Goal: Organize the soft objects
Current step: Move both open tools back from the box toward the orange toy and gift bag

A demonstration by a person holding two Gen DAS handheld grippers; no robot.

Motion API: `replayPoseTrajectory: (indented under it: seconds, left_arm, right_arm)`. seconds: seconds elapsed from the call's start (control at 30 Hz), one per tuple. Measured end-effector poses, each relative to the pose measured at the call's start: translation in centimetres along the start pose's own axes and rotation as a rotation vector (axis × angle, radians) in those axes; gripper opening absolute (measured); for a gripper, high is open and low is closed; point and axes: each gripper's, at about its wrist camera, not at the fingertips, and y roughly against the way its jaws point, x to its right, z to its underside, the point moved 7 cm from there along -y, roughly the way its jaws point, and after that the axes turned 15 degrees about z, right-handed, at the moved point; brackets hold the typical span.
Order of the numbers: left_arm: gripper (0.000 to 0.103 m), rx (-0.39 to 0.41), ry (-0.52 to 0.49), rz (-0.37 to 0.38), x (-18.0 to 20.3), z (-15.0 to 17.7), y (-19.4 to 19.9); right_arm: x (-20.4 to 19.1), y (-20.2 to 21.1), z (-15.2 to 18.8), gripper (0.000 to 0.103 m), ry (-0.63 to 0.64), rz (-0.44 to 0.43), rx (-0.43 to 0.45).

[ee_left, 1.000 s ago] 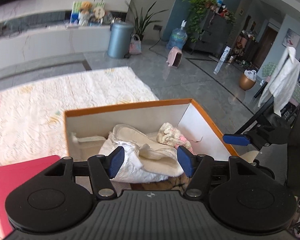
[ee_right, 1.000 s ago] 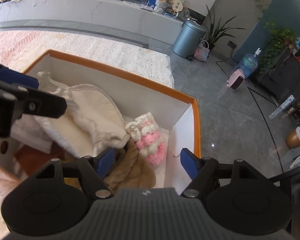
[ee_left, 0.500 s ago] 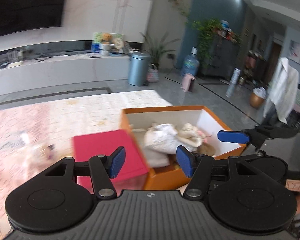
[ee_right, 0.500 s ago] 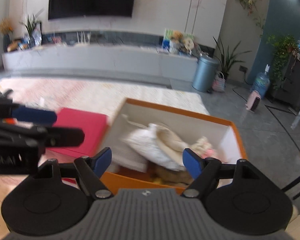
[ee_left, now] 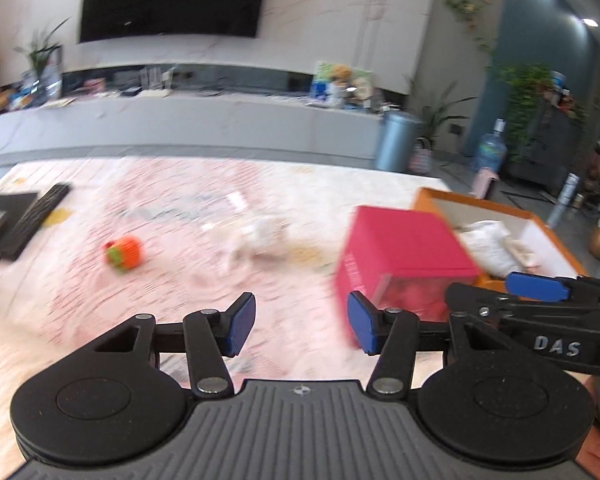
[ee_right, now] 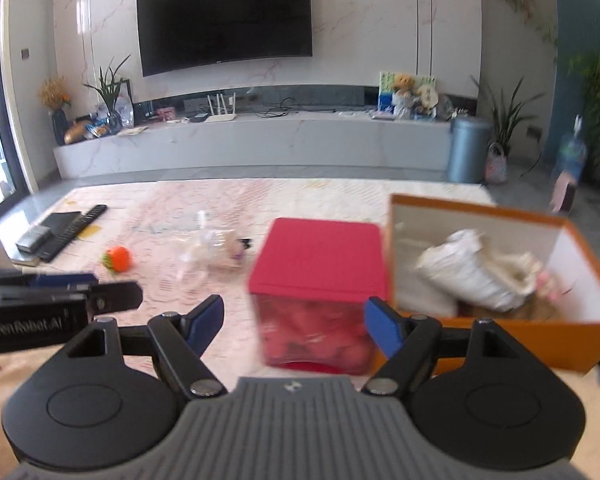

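An orange box (ee_right: pixel 500 320) with white walls holds white and cream soft items (ee_right: pixel 472 272); it also shows at the right of the left wrist view (ee_left: pixel 428 196). A small orange soft toy (ee_left: pixel 126 254) and a pale soft toy in clear wrap (ee_left: pixel 256 236) lie on the table; both show in the right wrist view, the orange toy (ee_right: pixel 118 259) and the pale one (ee_right: pixel 212 250). My left gripper (ee_left: pixel 302 326) is open and empty above the tablecloth. My right gripper (ee_right: pixel 296 322) is open and empty in front of the red box.
A red-lidded clear box (ee_right: pixel 320 284) stands left of the orange box. A remote (ee_right: pixel 70 228) and dark flat items (ee_right: pixel 34 236) lie at the table's far left. The pink patterned tablecloth (ee_left: pixel 160 300) covers the table. A TV wall, bin (ee_right: pixel 466 150) and plants stand behind.
Both grippers have pulled up and back out of the orange box and swung left. The view now takes in the red box and the toys on the table.
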Motion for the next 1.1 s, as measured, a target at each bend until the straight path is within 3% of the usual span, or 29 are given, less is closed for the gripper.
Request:
replayPoseTrajectory:
  seconds: [0.3,0.43,0.87,1.1]
  left_arm:
    - [0.060,0.005,0.078,-0.052,-5.8,1.0,0.9]
    - [0.059,-0.009,0.078,-0.050,-7.5,0.7,0.1]
    - [0.059,-0.062,0.111,-0.073,-12.6,-2.8,-4.2]
    - [0.059,-0.084,0.158,-0.074,-14.3,-2.4,-6.5]
  right_arm:
    - [-5.8,-2.6,0.5,0.076,0.085,-0.040,-0.026]
    - [-7.8,-4.3,-0.4,0.067,0.129,-0.059,-0.019]
    - [-13.2,-10.9,-4.5,0.067,0.301,-0.096,-0.033]
    - [-14.1,-14.5,-4.8,0.071,0.383,-0.092,-0.094]
